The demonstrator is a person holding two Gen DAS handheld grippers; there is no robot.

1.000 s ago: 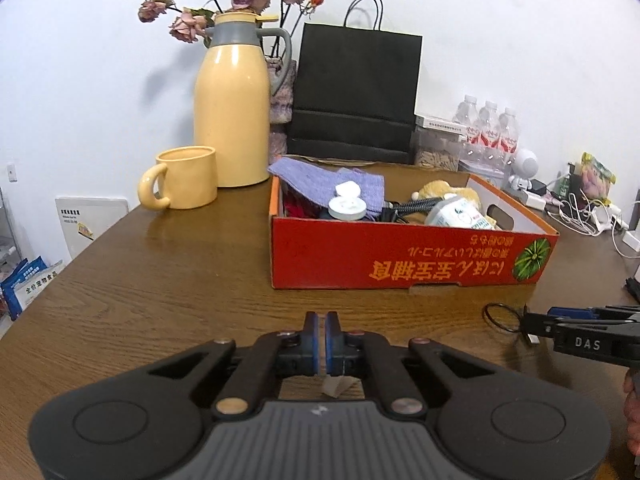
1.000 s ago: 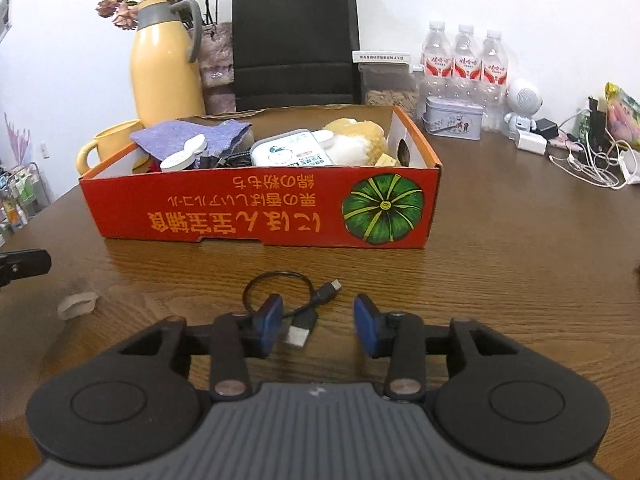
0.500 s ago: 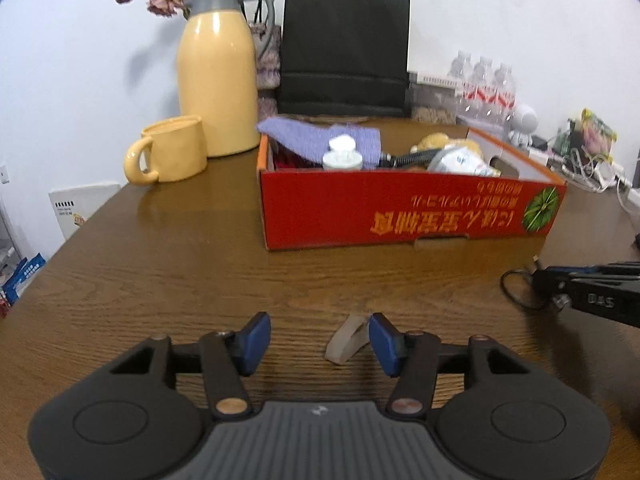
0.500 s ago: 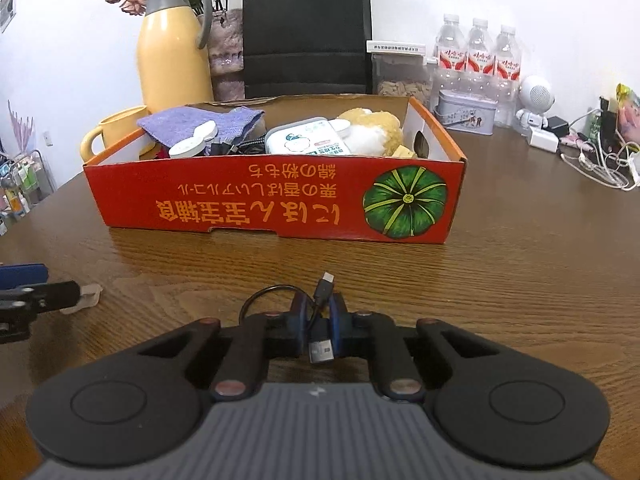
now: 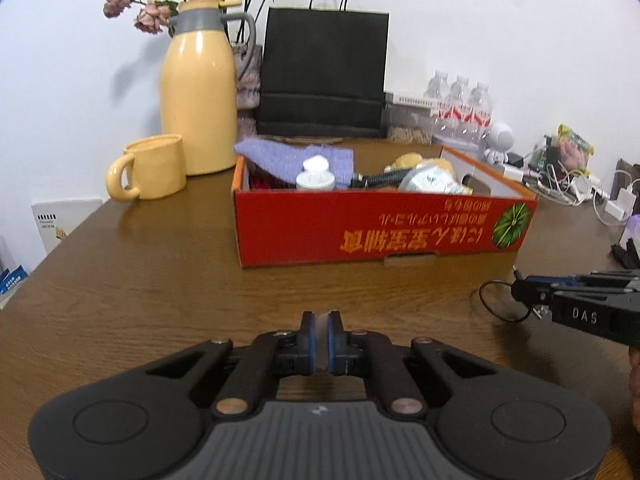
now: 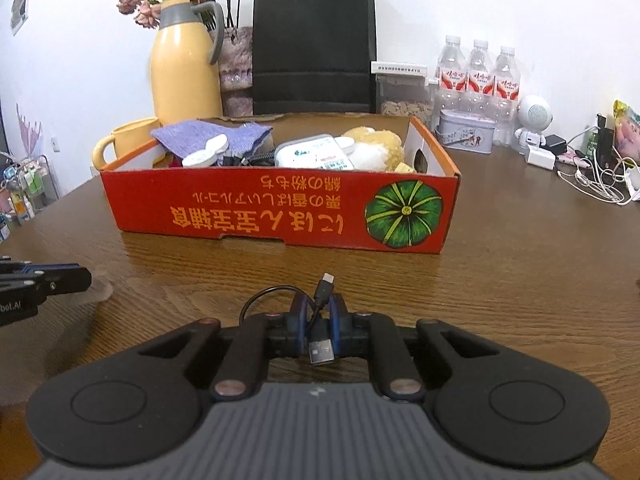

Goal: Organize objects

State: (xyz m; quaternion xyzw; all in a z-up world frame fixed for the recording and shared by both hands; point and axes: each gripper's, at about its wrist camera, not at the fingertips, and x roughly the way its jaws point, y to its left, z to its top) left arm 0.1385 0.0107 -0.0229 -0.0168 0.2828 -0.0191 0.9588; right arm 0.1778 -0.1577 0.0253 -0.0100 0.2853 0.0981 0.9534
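1. Since half a second back: left gripper (image 5: 320,334), then spread wide around a pale translucent scrap, has just been closing and now sits clenched, pads nearly touching, a sliver of the pale scrap (image 5: 322,318) pinched between them at lower centre of the left view.
2. Same scrap seen faintly at far left of the right view, just past the left gripper's tip.
3. Right gripper (image 6: 319,320): clamped on the black USB cable (image 6: 320,312), unchanged from half a second back.
4. Cable's flat plug pokes out below the pads, small plug above them, loop curling to the upper left over the wooden table (image 6: 520,280).
5. Red cardboard box (image 6: 280,216), filled with oddments, across mid-frame in both views, beyond both grippers and apart from them.
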